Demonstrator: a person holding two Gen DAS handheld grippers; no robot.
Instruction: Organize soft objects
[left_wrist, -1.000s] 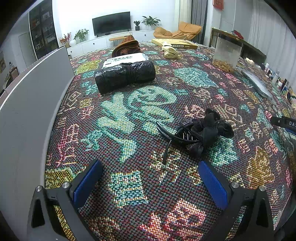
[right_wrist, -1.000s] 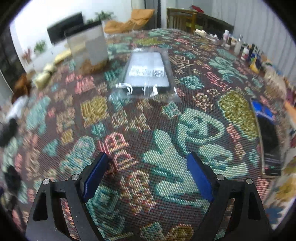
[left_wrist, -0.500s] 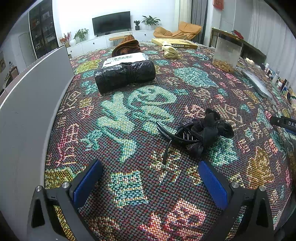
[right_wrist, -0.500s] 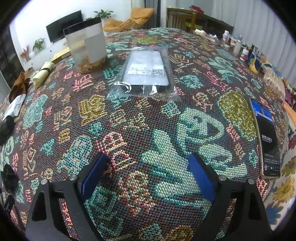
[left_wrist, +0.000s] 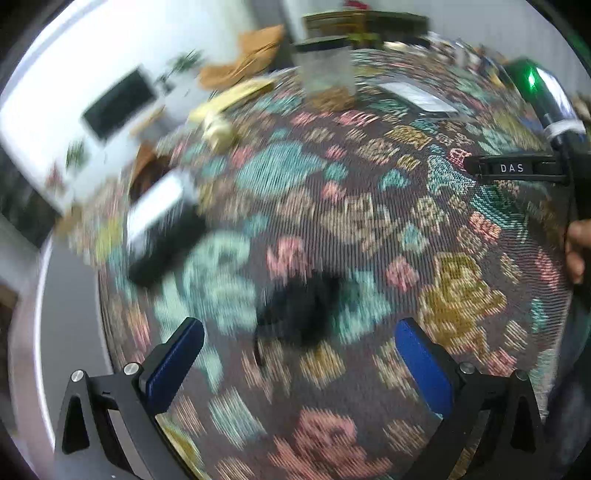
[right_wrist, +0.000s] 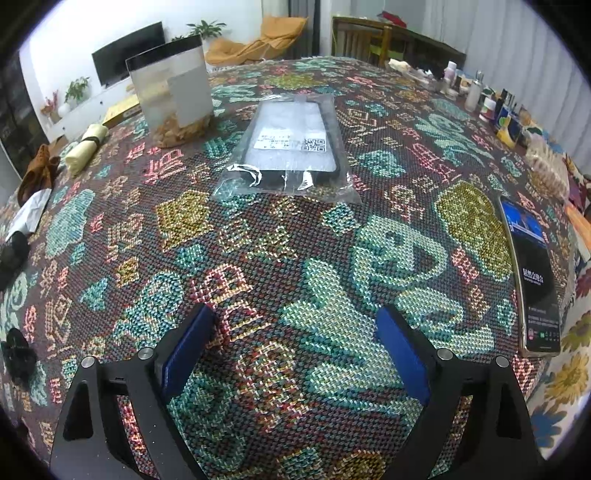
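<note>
I see a living room with a TV on the far wall and a counter covered in a bright woven cloth of teal, pink and gold patterns. My left view is smeared with blur; the right view is sharp.

In the left view a black soft clump lies on the cloth just ahead of my left hand-held gripper, roughly in line with the gap between its blue pads, which stand wide apart with nothing in them. Its shape is too blurred to make out. The right view catches it as a small dark tuft at the far left edge. Further left sits a black roll with a white packet against it.

My right hand-held gripper is also spread wide and empty above bare cloth. Only this view shows clearly a plastic-wrapped dark flat item straight ahead, a clear box with brownish bits at the bottom, a cream rolled cloth, a brown bundle, and a phone with its screen lit at the right edge.

The left view alone shows the other gripper's body marked "DAS" with fingers on it.
</note>
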